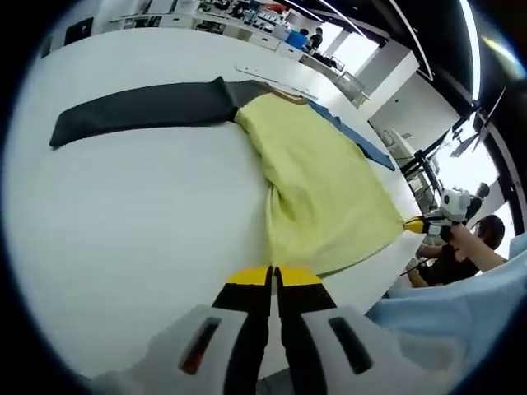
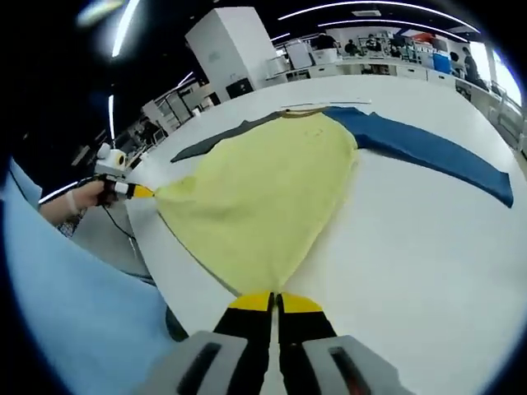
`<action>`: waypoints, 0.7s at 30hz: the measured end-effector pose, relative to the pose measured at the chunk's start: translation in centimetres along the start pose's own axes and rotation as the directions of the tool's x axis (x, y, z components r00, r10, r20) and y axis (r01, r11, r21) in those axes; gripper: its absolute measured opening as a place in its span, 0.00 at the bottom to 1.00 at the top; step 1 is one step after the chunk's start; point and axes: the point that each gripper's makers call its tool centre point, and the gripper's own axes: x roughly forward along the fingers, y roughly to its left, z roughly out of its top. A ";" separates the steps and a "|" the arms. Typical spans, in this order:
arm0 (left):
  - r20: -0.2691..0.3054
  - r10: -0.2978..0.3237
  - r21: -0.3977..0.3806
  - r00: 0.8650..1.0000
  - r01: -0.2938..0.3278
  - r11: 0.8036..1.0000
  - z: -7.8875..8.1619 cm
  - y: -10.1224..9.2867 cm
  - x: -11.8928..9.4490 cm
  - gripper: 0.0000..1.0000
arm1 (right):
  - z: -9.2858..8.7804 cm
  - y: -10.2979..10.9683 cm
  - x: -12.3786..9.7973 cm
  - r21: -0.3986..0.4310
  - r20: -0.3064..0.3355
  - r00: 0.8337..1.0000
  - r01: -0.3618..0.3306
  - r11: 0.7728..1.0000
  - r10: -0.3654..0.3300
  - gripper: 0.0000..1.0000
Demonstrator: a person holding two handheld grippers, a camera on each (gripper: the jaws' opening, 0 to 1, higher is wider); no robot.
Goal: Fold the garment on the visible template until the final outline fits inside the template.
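A garment with a yellow body (image 1: 317, 177), a dark grey sleeve (image 1: 140, 107) and a blue sleeve (image 1: 358, 136) lies on the white table (image 1: 132, 239). My left gripper (image 1: 272, 276) is shut on one corner of the yellow hem at the table's near edge. My right gripper (image 1: 416, 224) pinches the other hem corner further right. In the right gripper view the yellow body (image 2: 263, 189) fans out from my right gripper (image 2: 276, 303), which is shut on the hem. The left gripper (image 2: 138, 191) holds the far corner there. The blue sleeve (image 2: 428, 148) stretches right, and the grey sleeve (image 2: 214, 144) left.
A thin pale strip (image 1: 276, 82) lies on the table just beyond the collar. My light blue sleeve (image 2: 74, 304) hangs by the table's near edge. Desks, shelves and people stand at the back of the room (image 1: 300, 37).
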 end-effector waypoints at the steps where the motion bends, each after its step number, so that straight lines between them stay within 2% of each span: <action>1: 0.011 -0.004 -0.010 1.000 0.004 1.000 0.0 -0.2 -0.2 0.00 | 0.0 0.2 0.1 -0.001 0.000 1.000 -0.002 1.000 0.002 0.00; 4: 0.051 -0.023 -0.051 0.998 0.026 0.998 0.2 -1.0 -0.9 0.00 | -0.1 0.1 0.5 -0.001 -0.007 1.000 0.006 1.000 -0.006 0.00; 7: 0.105 -0.049 -0.043 0.993 0.054 0.998 0.7 -2.0 -1.5 0.00 | -0.3 -0.1 0.5 -0.014 -0.020 1.000 0.012 1.000 -0.012 0.00; 8: 0.114 -0.053 -0.034 0.992 0.057 0.998 0.7 -2.1 -1.6 0.00 | -0.3 -0.1 0.5 -0.013 -0.023 1.000 0.011 1.000 -0.011 0.00; 9: 0.098 -0.040 -0.058 0.994 0.045 0.997 0.4 -1.9 -1.7 0.00 | -0.3 -0.1 0.5 -0.012 -0.024 1.000 0.011 1.000 -0.012 0.00; 10: 0.111 -0.052 -0.064 0.992 0.060 0.996 0.6 -2.3 -1.8 0.00 | -0.3 -0.2 0.5 -0.015 -0.026 1.000 0.012 1.000 -0.012 0.00; 11: 0.157 -0.073 -0.069 0.985 0.085 0.994 1.2 -2.7 -1.9 0.00 | -0.3 -0.2 0.5 -0.013 -0.029 1.000 0.012 1.000 -0.012 0.00; 12: 0.133 -0.055 -0.073 0.990 0.065 0.995 0.8 -2.2 -1.8 0.00 | -0.3 -0.3 0.5 -0.011 -0.031 0.999 0.010 1.000 -0.011 0.00; 13: 0.068 0.001 -0.060 0.998 0.003 0.998 -0.4 -1.0 -1.5 0.00 | -0.3 -0.2 0.5 -0.010 -0.032 0.999 0.010 1.000 -0.010 0.00; 14: 0.050 0.021 -0.040 0.999 -0.019 0.999 -0.8 -0.5 -1.3 0.00 | -0.4 -0.2 0.6 -0.007 -0.040 0.999 0.008 1.000 -0.008 0.00; 17: 0.012 0.023 -0.091 1.000 -0.022 0.996 -1.8 0.0 -0.4 0.00 | -0.6 -0.1 0.5 -0.015 -0.056 0.998 0.004 1.000 -0.005 0.00; 21: -0.038 0.046 -0.104 0.998 -0.049 0.993 -2.8 0.7 0.2 0.00 | -0.7 -0.2 0.5 -0.022 -0.063 0.998 0.007 1.000 -0.008 0.00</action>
